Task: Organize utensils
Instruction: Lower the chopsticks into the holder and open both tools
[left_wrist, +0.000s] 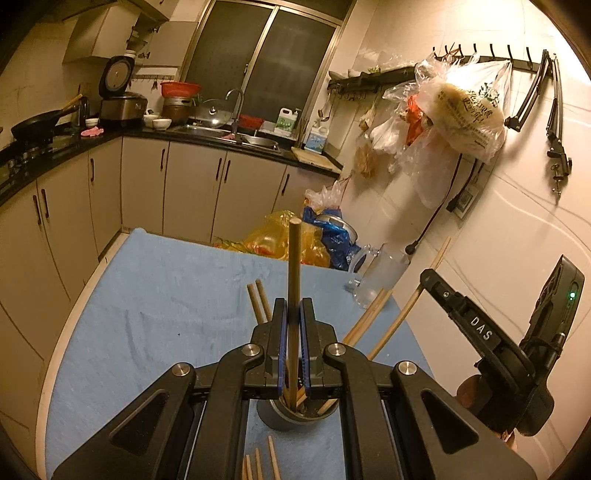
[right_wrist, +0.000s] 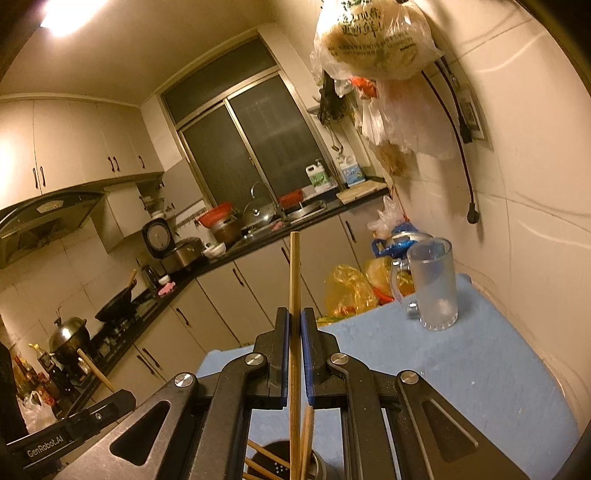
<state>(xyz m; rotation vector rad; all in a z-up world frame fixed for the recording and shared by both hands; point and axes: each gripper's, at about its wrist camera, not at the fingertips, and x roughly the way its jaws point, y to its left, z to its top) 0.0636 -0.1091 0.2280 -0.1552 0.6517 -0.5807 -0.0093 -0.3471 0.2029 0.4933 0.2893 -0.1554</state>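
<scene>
Loose chopsticks: two are lying on the blue cloth at centre-left of the left wrist view, and several more are showing at the bottom edge; these are still waiting to be gathered.
Left gripper: sitting at centre frame, its jaws are clamping one upright chopstick, whose lower end is reaching into the holder below.
Utensil holder: a dark round cup is standing on the cloth under the left gripper, already carrying a few sticks that are leaning out toward the right.
Right gripper: at centre of the right wrist view, its jaws are pinching a second chopstick, also upright, with its tip descending toward the same cup at the bottom of that frame; whether the tip is inside the rim is hard to say, since the gripper body is blocking it.
Glass mug: standing on the cloth at the right, well apart from the cup.
Risk, crowding: both grippers are working over one small opening, so their bodies could be bumping each other and knocking a stick askew.
Risk, tipping: the sticks leaning in the cup are loading one side; a held stick pushing against them could be toppling the cup.
Risk, release: letting go before the tip is past the rim would be dropping the stick onto the cloth.
</scene>
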